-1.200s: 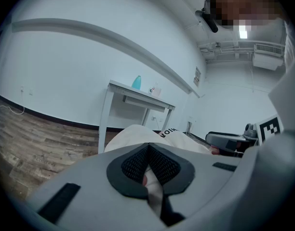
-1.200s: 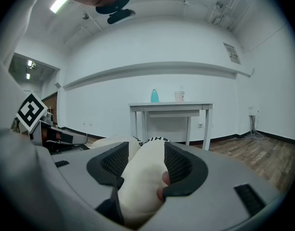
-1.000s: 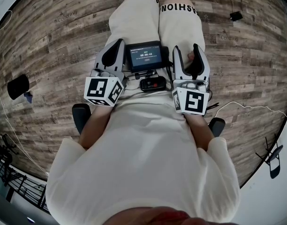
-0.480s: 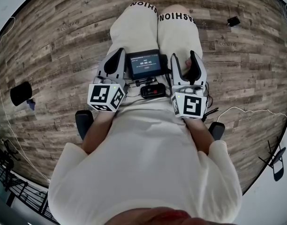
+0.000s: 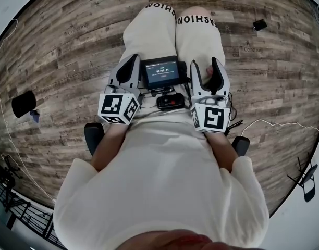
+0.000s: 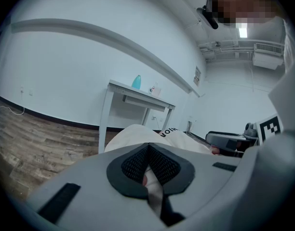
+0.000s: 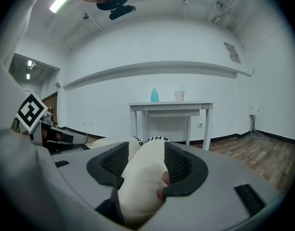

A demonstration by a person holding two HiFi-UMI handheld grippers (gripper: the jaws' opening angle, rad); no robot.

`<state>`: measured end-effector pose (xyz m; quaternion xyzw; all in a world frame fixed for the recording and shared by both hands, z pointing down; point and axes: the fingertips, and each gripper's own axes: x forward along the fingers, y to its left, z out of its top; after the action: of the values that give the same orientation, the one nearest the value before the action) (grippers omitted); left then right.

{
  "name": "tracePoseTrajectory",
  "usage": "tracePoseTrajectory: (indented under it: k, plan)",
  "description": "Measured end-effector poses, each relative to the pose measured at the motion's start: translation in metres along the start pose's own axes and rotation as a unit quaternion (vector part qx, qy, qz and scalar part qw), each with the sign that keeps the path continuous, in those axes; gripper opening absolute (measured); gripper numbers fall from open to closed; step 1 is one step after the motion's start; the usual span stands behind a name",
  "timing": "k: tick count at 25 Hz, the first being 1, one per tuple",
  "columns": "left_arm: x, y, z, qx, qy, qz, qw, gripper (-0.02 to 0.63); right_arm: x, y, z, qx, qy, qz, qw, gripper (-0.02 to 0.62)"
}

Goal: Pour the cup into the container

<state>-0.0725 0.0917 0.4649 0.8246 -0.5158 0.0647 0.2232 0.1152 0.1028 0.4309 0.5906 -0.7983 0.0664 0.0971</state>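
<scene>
Cup (image 7: 179, 96) stands on the far table (image 7: 171, 105). Left claw (image 6: 148, 150) is pressed together; right claw (image 7: 146, 155) is spread above a knee (image 7: 152, 146).

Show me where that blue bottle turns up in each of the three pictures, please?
Head view: the blue bottle is not in it.
Left gripper view: the blue bottle stands on the white table, a little left of centre.
Right gripper view: the blue bottle stands on the same table, near the middle, left of a pale cup.
Shared landmark: the black lettering on the person's knees.
</scene>
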Motion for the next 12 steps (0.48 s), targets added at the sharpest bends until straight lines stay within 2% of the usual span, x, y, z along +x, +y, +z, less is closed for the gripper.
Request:
tracePoseTrajectory:
  k: [12]
  plan:
    - [-0.0008,0.0000,-0.0035,-0.011,0.004,-0.004,0.9999,0.011,-0.0021,-0.0016,-0.0021,0.001,0.006,-0.004,1.000,0.236]
